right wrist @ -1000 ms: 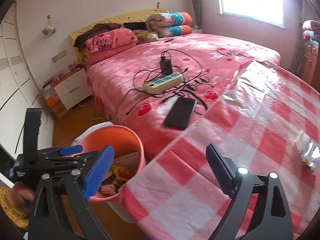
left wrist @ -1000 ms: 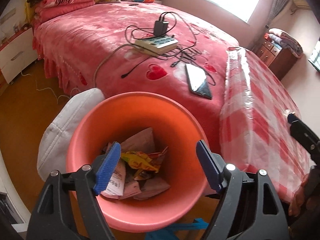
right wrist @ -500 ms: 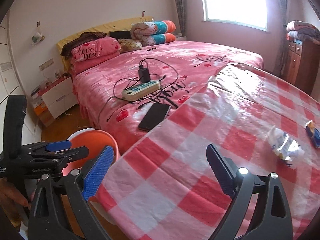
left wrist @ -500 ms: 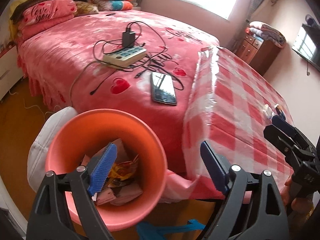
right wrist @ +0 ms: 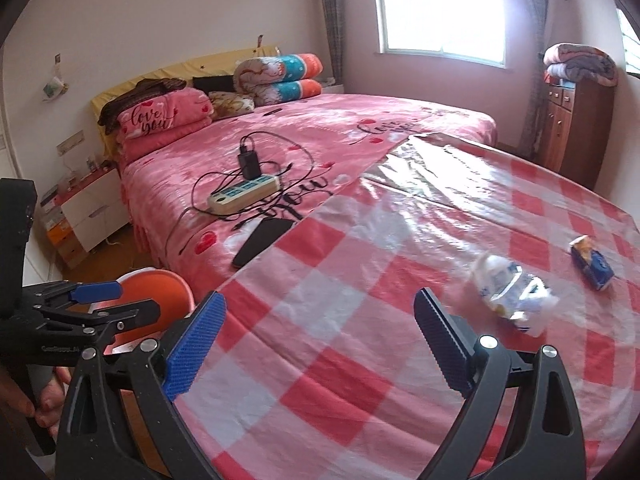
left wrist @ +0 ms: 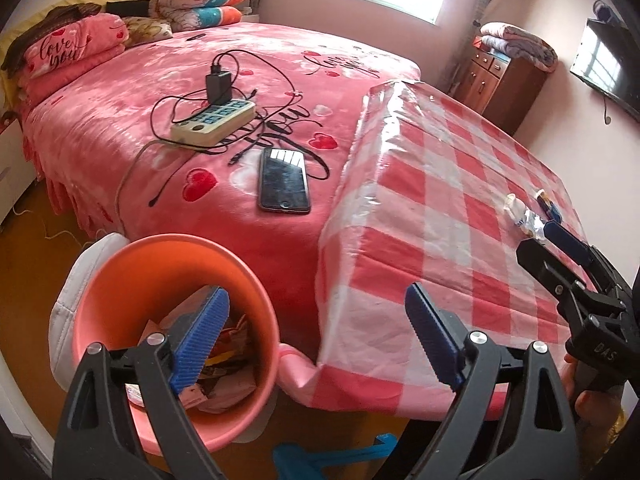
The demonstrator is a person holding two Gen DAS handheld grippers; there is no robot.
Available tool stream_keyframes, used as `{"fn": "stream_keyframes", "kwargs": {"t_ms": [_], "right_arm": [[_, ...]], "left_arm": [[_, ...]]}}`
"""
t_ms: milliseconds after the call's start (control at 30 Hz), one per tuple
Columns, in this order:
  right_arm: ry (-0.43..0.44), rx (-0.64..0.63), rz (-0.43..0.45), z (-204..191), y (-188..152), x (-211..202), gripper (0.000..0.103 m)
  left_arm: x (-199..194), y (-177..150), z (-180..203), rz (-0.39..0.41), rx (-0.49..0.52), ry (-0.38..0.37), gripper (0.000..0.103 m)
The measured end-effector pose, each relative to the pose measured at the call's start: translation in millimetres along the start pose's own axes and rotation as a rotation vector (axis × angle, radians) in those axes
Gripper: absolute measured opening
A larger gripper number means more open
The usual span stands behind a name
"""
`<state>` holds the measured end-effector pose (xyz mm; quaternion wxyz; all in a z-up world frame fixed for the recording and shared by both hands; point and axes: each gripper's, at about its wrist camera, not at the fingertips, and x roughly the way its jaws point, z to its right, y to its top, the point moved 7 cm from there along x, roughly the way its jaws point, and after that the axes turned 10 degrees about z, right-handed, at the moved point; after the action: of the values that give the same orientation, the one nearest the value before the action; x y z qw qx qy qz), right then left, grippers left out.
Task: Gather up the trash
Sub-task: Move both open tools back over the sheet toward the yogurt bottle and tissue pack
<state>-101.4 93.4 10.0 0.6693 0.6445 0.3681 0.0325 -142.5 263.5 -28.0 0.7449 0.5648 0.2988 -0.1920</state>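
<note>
The table (right wrist: pixel 360 360) wears a red-and-white checked cloth under a clear glossy sheet. The bed (left wrist: pixel 120 120) has a pink blanket with red hearts and black script. The bin (left wrist: pixel 160 280) is orange-pink, with yellow, white and brown wrappers (left wrist: pixel 224 360) inside. At 3 o'clock in the right view lie a white-and-blue crumpled wrapper (right wrist: pixel 508 292) and a blue-and-yellow packet (right wrist: pixel 592 262). Both hand-held grippers, left hand-held gripper (left wrist: pixel 316 342) and right hand-held gripper (right wrist: pixel 320 344), are black with blue ribbed pads. The phone (left wrist: pixel 285 179) is black; the power strip (left wrist: pixel 214 120) is cream with blue sockets.

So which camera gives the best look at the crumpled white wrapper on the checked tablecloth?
The right wrist view: the crumpled white wrapper lies whole and large just past the open tongs. In the left wrist view it is small, far off, partly behind the other gripper.
</note>
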Motion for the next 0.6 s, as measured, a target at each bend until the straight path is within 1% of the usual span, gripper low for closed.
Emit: {"fn": "stream_keyframes", "kwargs": {"t_ms": [400,600], "right_arm": [[-0.068,0.047,0.045,48,5,-12,0.094],[-0.114,0.071,0.061,75,5,-16,0.094]], "left_arm": [[9,6,53,-0.008,0.083,-0.023,0.09],[18,8,75,-0.02,0.102,-0.033,0.09]]}}
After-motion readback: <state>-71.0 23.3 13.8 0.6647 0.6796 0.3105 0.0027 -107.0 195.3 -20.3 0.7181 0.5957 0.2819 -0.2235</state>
